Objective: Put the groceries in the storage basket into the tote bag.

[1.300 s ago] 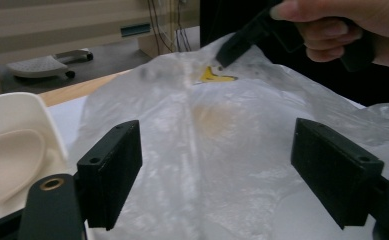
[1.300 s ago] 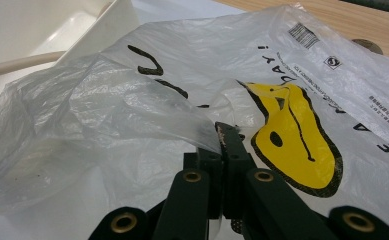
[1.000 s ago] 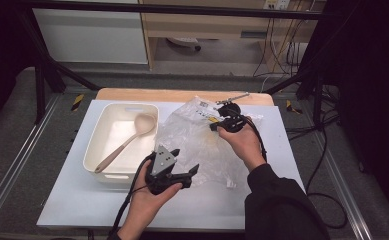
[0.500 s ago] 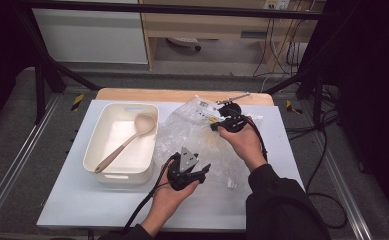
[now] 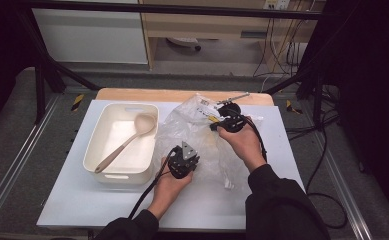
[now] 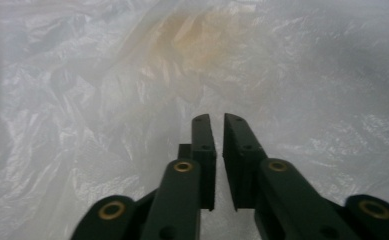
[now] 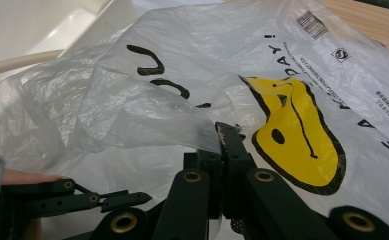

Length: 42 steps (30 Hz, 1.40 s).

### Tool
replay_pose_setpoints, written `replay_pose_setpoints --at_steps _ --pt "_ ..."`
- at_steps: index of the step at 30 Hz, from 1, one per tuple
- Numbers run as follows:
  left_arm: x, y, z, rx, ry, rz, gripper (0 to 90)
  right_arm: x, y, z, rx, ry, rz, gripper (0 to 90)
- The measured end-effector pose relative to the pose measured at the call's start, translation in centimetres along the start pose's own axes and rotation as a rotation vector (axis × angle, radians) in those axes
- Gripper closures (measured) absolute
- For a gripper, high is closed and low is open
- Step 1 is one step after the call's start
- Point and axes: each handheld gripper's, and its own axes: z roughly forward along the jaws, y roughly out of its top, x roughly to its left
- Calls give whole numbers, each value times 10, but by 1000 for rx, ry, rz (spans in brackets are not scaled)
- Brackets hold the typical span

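Note:
A crumpled clear plastic bag (image 5: 197, 137) with a yellow smiley print (image 7: 302, 135) lies on the white table top, right of the tray. My right gripper (image 5: 222, 120) is at the bag's far right part. In its own view the right gripper (image 7: 222, 132) is shut on a fold of the film. My left gripper (image 5: 183, 159) rests at the bag's near left edge. In the left gripper view its jaws point into the bag (image 6: 107, 100). The left gripper (image 6: 214, 120) stands only a narrow slit apart, and nothing shows between the tips.
A white tray (image 5: 93, 147) holding a wooden spoon (image 5: 127, 142) stands left of the bag, and its wall (image 7: 82, 25) and the spoon handle (image 7: 22, 62) show beyond the film. A wooden board (image 5: 147, 95) lies along the far edge. Cables trail off to the right.
My left gripper has moved right and forward, from the table beside the tray onto the bag's near edge. The right gripper has stayed put, holding the bag.

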Motion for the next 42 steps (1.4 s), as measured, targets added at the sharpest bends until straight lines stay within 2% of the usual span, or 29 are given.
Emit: replay_pose_setpoints --at_steps 4,7,18,22,32,42 --pt "3 -3 5 27 -7 2 899 1 1 0 -2 5 1 900" --pt "5 -5 9 49 -19 4 900 1 3 -1 -12 6 0 900" --pt "5 -6 10 49 -25 44 900 -2 24 -9 -58 10 36 900" --pt "7 -6 10 49 -38 43 900 -3 31 -12 -72 11 51 900" --pt "7 -6 10 43 -38 54 900 -3 46 -21 -102 -7 57 900" --pt "9 -1 10 81 -54 101 900 -8 47 -35 -125 -37 64 900"
